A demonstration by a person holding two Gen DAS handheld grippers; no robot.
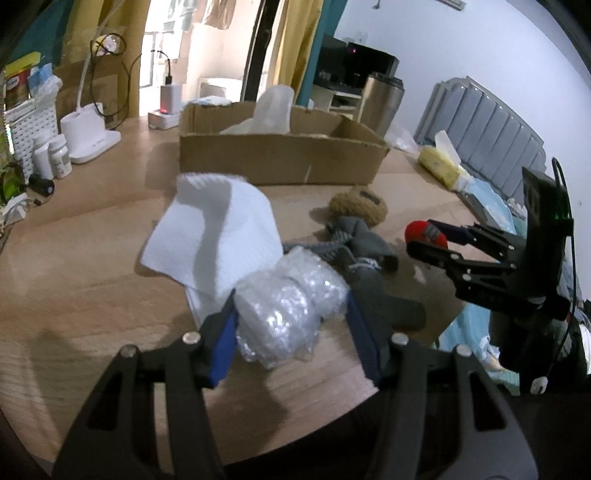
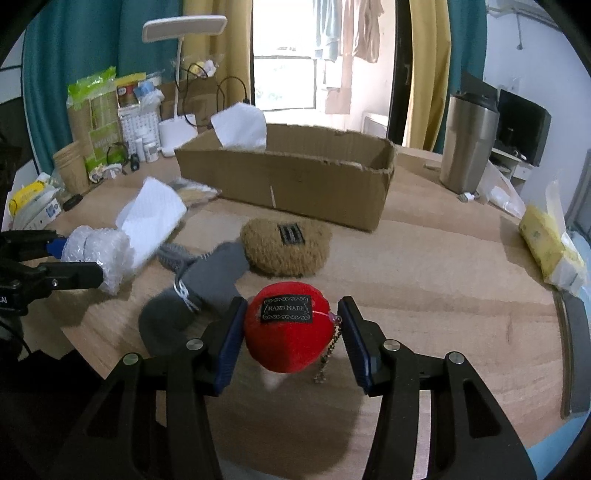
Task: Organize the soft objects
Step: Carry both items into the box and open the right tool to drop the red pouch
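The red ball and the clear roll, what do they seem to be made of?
The red ball looks like fuzzy felt or knitted wool, matte, with a sewn black label. The clear roll looks like bubble wrap: shiny, see-through plastic with small bumps.

Matt wood-grain table [image 2: 424, 266], corrugated cardboard box [image 2: 295, 181], glossy bubble wrap [image 1: 291, 299]

A wooden counter [image 2: 424, 266] fills the lower half of both views. At twelve o'clock a bright doorway [image 2: 325, 55] lets in daylight, with clothes hanging beyond it, framed by yellow curtains [image 2: 428, 74] and teal curtains [image 2: 74, 55]. A white desk lamp [image 2: 181, 33] stands at eleven o'clock. At two o'clock sit a steel tumbler [image 2: 467, 144] and a dark monitor [image 2: 522, 125] against a pale wall [image 1: 461, 48]. A grey padded headboard [image 1: 491, 133] lies at three o'clock.
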